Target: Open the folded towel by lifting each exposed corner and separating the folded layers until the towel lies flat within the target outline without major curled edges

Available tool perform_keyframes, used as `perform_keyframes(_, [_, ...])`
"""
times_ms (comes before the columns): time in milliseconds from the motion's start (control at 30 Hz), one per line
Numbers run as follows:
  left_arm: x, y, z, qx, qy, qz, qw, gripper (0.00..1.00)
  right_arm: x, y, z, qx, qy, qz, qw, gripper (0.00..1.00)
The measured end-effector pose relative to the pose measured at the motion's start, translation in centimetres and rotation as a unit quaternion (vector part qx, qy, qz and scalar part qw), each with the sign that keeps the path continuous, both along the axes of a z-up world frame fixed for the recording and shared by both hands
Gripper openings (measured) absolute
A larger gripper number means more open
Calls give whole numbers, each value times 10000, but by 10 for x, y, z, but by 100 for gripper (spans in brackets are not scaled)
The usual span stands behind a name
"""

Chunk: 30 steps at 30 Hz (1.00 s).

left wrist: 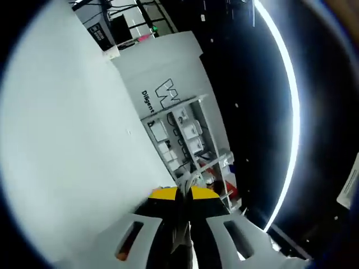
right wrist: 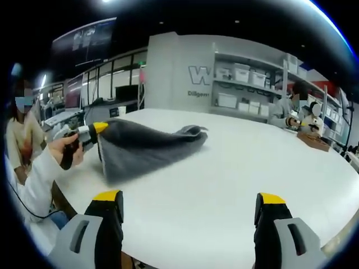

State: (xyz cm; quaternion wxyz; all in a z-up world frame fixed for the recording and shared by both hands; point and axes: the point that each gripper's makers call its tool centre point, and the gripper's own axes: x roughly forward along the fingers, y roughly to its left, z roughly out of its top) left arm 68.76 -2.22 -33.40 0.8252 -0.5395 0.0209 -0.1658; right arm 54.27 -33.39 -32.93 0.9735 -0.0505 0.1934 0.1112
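Two grippers share the work here, and they are in very different states. In the right gripper view the left gripper (right wrist: 96,130), held in a person's hand (right wrist: 66,147), has its yellow-tipped jaws pressed together on one end of the dark grey towel (right wrist: 147,147) and holds that end lifted above the white table (right wrist: 235,168). From this pinched end the towel stretches away toward the far side, its other end lying bunched on the table, so its long axis runs from the left gripper across the table and slightly away from the right one. In the left gripper view the left gripper's jaws are together with a thin strip of cloth between them, while the camera looks over the table toward shelves (left wrist: 188,137).

The right gripper (right wrist: 189,208) has its jaws wide apart and holds nothing. The towel lies ahead of it and to its left, well apart from the tips. I judge the towel is not yet flat, and no target outline is clear to me. The free right gripper seems better placed to reach the resting far end, because the left one is already busy
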Motion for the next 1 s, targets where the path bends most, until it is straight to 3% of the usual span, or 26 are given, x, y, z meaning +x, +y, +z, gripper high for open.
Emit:
perform_keyframes(200, [10, 45, -17, 100, 300, 588, 9978, 5, 1, 1, -2, -19, 36, 19, 10000, 98])
perform_keyframes(300, [16, 71, -29, 639, 442, 993, 9920, 5, 2, 2, -3, -24, 49, 28, 10000, 98])
perform_keyframes(400, [18, 86, -38, 831, 585, 1183, 9878, 5, 2, 2, -3, -32, 67, 27, 10000, 98])
perform_keyframes(467, [19, 98, -45, 1251, 655, 1369, 9805, 5, 2, 2, -4, -33, 76, 20, 10000, 98])
perform_keyframes(600, [23, 110, -58, 1833, 859, 1480, 9681, 6, 3, 2, -6, -37, 106, 24, 9999, 98])
perform_keyframes(700, [28, 109, -62, 1923, 939, 1383, 9670, 6, 4, 3, -6, -40, 112, 39, 9999, 98])
perform_keyframes(800, [27, 109, -65, 2700, 997, 1276, 9491, 7, 4, 4, -6, -41, 126, 52, 9999, 98])
perform_keyframes(867, [28, 112, -68, 3346, 1029, 1244, 9284, 8, 4, 4, -7, -43, 131, 56, 9999, 98])
perform_keyframes(900, [28, 113, -69, 3478, 1059, 1237, 9233, 8, 4, 4, -7, -41, 130, 53, 9999, 98])
perform_keyframes(967, [30, 113, -73, 3954, 1078, 1116, 9053, 9, 4, 3, -6, -35, 125, 44, 9999, 98])
perform_keyframes(1000, [30, 112, -76, 4247, 1121, 1011, 8927, 9, 3, 3, -6, -30, 122, 41, 9999, 98])
